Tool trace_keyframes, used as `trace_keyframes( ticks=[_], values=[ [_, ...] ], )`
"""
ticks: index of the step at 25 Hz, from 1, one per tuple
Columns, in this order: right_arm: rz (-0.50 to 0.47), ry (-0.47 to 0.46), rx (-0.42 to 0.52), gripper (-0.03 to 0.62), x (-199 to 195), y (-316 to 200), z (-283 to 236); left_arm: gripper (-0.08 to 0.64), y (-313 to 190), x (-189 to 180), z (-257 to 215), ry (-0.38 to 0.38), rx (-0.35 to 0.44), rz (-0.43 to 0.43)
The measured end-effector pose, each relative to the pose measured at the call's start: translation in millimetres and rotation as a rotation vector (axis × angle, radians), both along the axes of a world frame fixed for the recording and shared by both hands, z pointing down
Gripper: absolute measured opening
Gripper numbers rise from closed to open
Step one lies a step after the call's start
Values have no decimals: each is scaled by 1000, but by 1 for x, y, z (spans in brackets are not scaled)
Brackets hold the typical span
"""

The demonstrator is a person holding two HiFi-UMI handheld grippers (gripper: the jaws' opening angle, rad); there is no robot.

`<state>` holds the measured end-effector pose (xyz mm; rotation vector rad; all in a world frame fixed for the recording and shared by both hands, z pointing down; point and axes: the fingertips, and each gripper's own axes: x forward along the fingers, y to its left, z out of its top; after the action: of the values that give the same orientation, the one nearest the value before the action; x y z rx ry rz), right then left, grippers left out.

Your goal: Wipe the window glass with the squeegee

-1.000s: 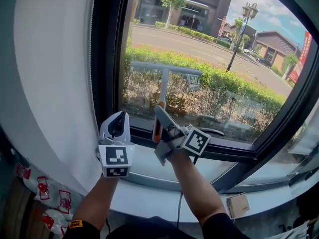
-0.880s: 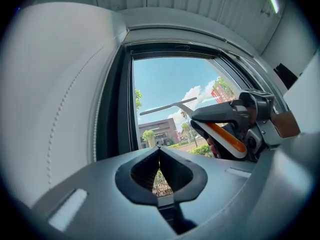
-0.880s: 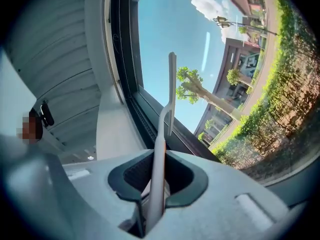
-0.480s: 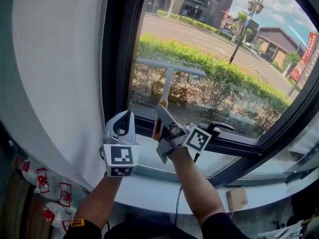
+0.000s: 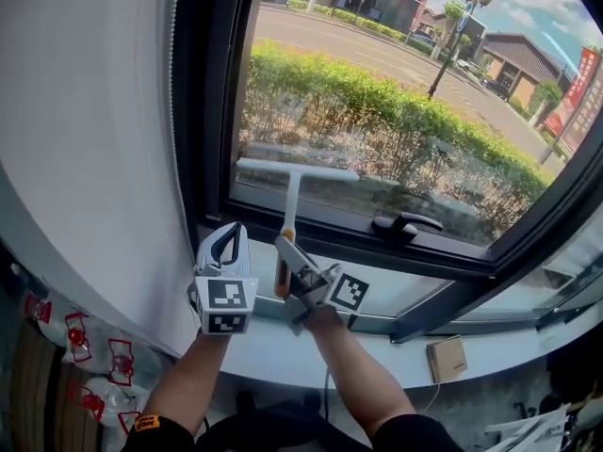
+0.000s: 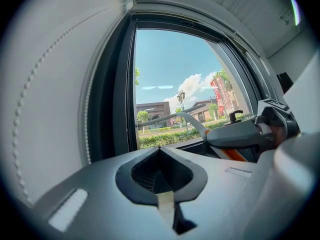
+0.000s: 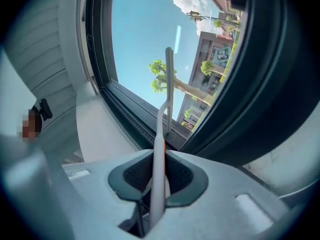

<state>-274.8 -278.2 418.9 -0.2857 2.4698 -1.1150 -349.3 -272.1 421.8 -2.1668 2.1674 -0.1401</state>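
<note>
The squeegee [image 5: 292,186] is standing upright against the glass [image 5: 405,92]. Its blade is lying left to right just above the lower frame [image 5: 320,222], and its handle is running down and nearer. The right gripper [image 5: 285,257] is clamping the orange handle end with its fingers closed on it, the forearm reaching up from below the sill [image 5: 424,295]. With the blade sitting at the pane's bottom, a fresh stroke is probably needing a lift upward first. The left gripper [image 5: 226,238] is hovering just left, its fingers together on nothing.

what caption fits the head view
Right tool holds the squeegee low against the window glass; left tool shut, empty.
</note>
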Motion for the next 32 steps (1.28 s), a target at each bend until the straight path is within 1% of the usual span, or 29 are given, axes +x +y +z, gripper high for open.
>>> trace_keyframes(
  ticks=[5, 9, 11, 15, 20, 23, 26, 32],
  values=[
    [6, 19, -55, 51, 5, 3, 34, 11, 1, -2, 12, 5, -17, 0],
    [7, 23, -86, 51, 6, 3, 49, 11, 0, -5, 18, 11, -31, -7],
    [5, 25, -89, 51, 6, 3, 53, 11, -1, -4, 19, 19, -41, -10],
    [-2, 31, -86, 51, 6, 5, 56, 11, -5, 0, 19, 6, -35, 1],
    [-10, 25, -69, 49, 9, 11, 46, 11, -6, 12, 4, 44, -17, 16],
    [-9, 9, -33, 49, 16, 15, 27, 11, -7, 17, -14, 15, 18, 19],
    [-1, -13, 22, 49, 27, 16, -6, 11, -9, 28, -40, -17, 71, 34],
    [-1, -69, 193, 49, 51, 8, -95, 11, -12, 48, -112, -57, 220, 56]
  ],
)
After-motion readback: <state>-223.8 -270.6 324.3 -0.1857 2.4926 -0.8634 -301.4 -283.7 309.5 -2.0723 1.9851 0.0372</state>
